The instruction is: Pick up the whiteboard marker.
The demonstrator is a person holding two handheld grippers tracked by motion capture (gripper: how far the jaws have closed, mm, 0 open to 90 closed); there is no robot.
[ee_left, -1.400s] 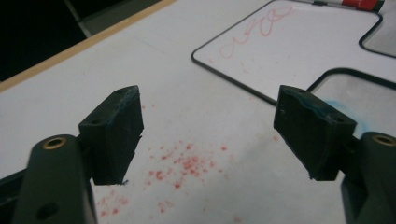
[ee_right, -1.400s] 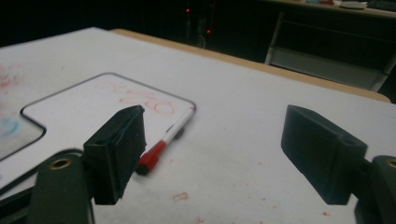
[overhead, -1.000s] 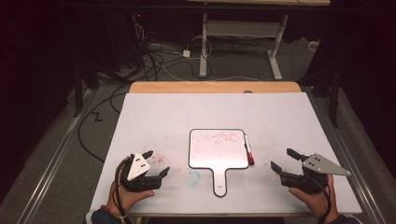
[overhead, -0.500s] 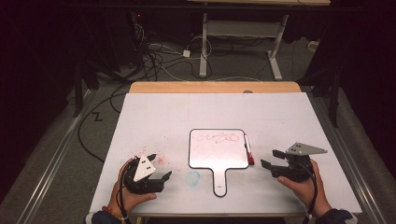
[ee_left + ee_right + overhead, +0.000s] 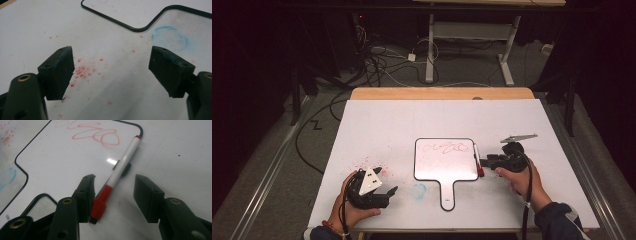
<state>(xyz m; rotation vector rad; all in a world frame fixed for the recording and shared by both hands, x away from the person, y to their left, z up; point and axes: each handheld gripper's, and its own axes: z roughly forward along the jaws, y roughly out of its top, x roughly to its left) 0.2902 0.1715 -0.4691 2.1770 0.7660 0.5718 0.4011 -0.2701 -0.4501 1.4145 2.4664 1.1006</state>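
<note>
A paddle-shaped whiteboard [image 5: 445, 160] with a red scribble [image 5: 96, 135] lies flat mid-table. Along its right edge lies a white marker [image 5: 477, 161] with a red cap [image 5: 100, 202]. My right gripper [image 5: 486, 161] is low at the marker's capped end, jaws on either side of it [image 5: 114, 180]. They have just been closing; the left jaw is at the cap and the right jaw is still apart from it, so it is open. My left gripper [image 5: 384, 192] rests near the front left, open and empty [image 5: 111, 50], over red specks on the table.
A blue smudged ring [image 5: 170, 37] marks the white tabletop [image 5: 377, 125] beside the whiteboard's handle [image 5: 448, 192]. Red specks [image 5: 83, 71] are scattered at the front left. The table's wooden back edge [image 5: 442, 93] borders a floor with cables [image 5: 382, 60] and desk legs.
The right gripper has moved left across the table to the marker, and its jaws have narrowed around it. The left gripper has stayed where it was.
</note>
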